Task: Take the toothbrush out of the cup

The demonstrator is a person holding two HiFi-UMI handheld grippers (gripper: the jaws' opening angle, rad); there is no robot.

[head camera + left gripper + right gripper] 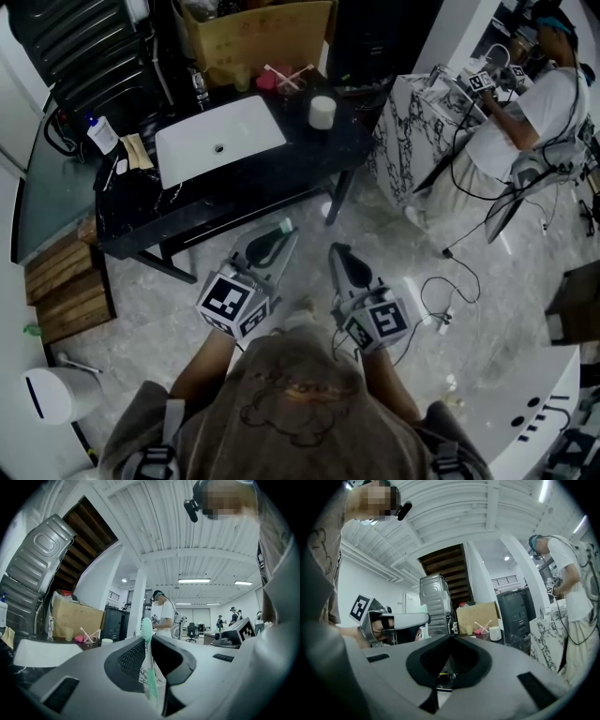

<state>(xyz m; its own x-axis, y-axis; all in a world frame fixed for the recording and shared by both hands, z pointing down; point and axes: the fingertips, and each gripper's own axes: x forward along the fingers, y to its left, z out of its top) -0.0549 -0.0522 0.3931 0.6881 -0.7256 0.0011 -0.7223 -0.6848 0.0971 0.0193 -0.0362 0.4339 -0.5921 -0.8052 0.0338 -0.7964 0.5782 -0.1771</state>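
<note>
I have the left hand-held gripper [275,242] pinching the green toothbrush [150,667]: in the left gripper view its two dark padded jaws press on the handle from either side, and the brush stands upright between them with its head poking up above the jaw tips. From the head view the toothbrush's tip shows just past the gripper's nose, out over the grey floor [159,319] in front of the black table [253,183] and well apart from the white cup [322,112]. That cup sits on the table to the right of the white sink [220,139], near a pink holder [270,81] with pale sticks in it and a cardboard box [258,37] behind. The right hand-held gripper [339,253] is level beside the left one; in the right gripper view its jaws meet at the tips with nothing between them. Off to the right, another person [534,112] works at a marble-patterned cabinet [412,131].
</note>
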